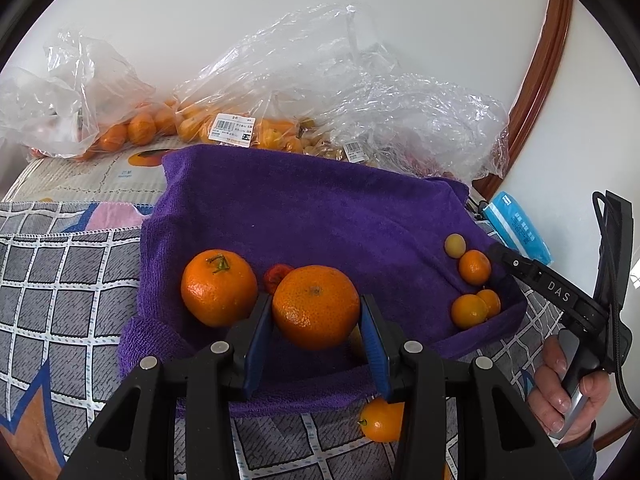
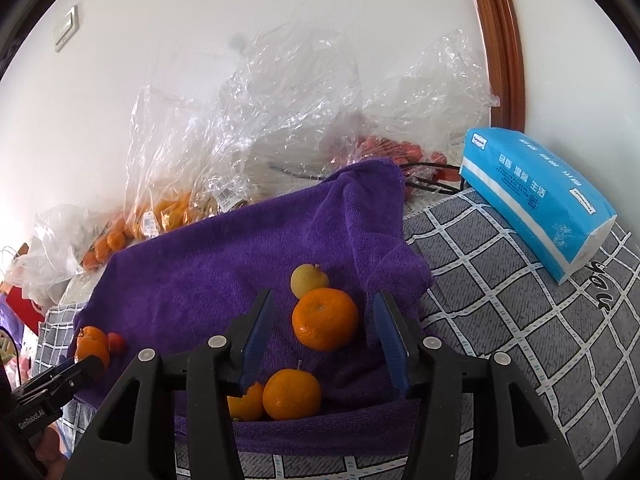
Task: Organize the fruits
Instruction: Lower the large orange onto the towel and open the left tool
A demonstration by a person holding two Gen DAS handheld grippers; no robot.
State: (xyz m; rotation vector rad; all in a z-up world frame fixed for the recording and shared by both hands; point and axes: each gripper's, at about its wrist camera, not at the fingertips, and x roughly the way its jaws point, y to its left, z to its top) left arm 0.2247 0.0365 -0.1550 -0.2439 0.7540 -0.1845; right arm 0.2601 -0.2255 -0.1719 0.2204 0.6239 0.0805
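Left gripper: blue pads pinch a large orange on the purple towel.
Right gripper: jaws spread, clear of a small orange.

- Purple towel: matt, plush terry cloth
- Oranges: glossy, finely pitted peel
- Bags: clear, crinkled, shiny plastic film
- Tissue pack: smooth blue plastic wrap
- Gripper pads: ribbed blue; black matt plastic arms with metal rivets
- Frame: polished brown wood

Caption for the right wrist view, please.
Right gripper open around a small orange mandarin on the purple terry towel.
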